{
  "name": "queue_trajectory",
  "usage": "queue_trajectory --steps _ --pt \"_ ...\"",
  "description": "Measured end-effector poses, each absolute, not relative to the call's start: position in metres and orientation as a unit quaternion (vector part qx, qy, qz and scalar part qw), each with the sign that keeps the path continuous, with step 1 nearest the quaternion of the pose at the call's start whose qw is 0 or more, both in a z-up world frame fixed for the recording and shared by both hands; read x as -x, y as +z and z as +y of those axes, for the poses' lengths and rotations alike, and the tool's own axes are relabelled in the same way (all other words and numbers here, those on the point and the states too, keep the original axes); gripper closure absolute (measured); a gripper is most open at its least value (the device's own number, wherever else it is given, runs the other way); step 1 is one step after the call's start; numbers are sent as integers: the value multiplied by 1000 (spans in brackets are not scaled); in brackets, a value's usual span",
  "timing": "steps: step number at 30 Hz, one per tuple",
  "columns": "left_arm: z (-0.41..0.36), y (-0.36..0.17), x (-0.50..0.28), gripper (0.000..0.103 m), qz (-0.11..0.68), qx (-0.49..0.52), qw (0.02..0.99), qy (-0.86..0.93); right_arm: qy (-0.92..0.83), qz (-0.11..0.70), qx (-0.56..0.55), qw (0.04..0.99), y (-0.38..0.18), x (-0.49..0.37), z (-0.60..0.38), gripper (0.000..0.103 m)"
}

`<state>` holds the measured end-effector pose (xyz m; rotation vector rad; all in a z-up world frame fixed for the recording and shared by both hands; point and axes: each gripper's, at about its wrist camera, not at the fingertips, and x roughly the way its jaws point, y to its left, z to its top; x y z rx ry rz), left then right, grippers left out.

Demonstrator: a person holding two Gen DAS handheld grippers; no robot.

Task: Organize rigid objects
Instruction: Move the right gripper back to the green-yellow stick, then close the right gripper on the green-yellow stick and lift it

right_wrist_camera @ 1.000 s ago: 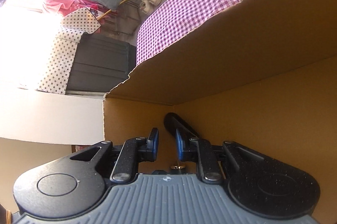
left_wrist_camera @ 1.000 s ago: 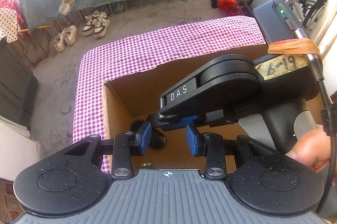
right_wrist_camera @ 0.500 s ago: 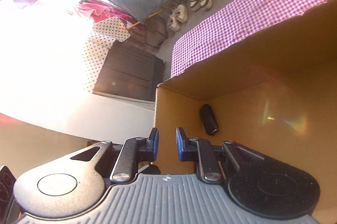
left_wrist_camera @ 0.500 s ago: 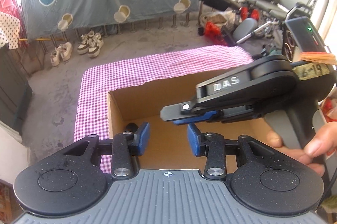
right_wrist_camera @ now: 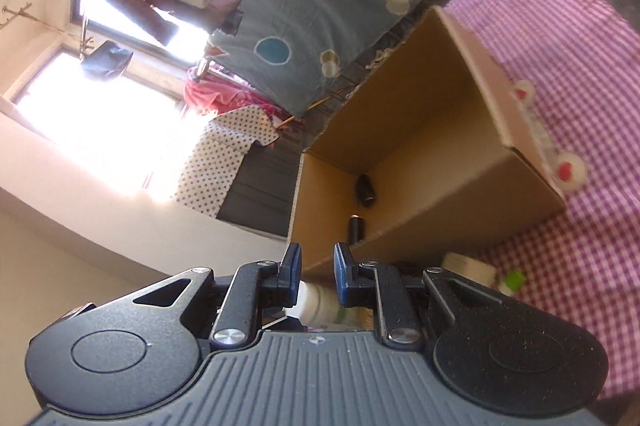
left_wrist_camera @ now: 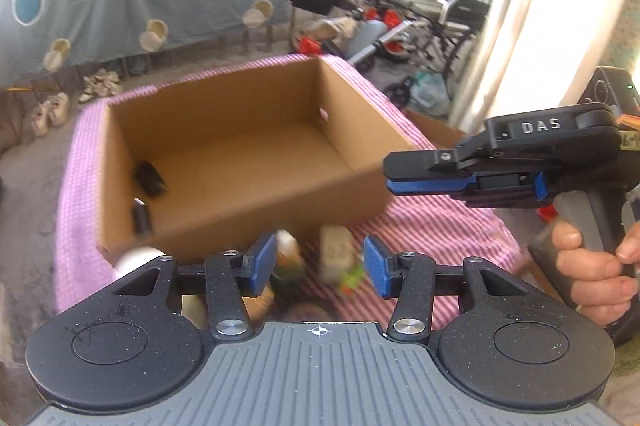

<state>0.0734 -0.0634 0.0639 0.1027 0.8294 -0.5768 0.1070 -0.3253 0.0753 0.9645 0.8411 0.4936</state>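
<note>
Rigid objects [left_wrist_camera: 336, 258] wait beside the box [left_wrist_camera: 240, 146]; both claws have pulled out, left claw [left_wrist_camera: 320, 262] opening empty, right claw [right_wrist_camera: 316, 262] clenched empty.

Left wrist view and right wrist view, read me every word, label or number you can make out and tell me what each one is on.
"DAS": raised white letters on the black body of the right gripper, seen in the left wrist view.
Yellowish tag behind those letters: handwriting, cut off at the picture's edge, unreadable.
Items on the checked cloth in front of the cardboard box: too blurred to read.
</note>
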Motion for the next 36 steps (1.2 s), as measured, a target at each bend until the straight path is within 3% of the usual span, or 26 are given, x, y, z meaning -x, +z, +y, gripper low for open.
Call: queue_trajectory --steps 8,15,26,36 --pt "-119 -7 -55 56 420 -95 859 -276 145 430 -460 763 -2 -91 -320 83" --pt "-140 -27 -74 56 420 -122 861 -261 134 455 -456 753 -37 -101 -317 83" --pt "-154 -54 -91 55 438 -156 850 -248 121 469 -465 741 -54 -109 -331 83" --pt "-158 -51 -81 56 452 -110 829 -311 116 464 -482 734 -60 -97 -349 83"
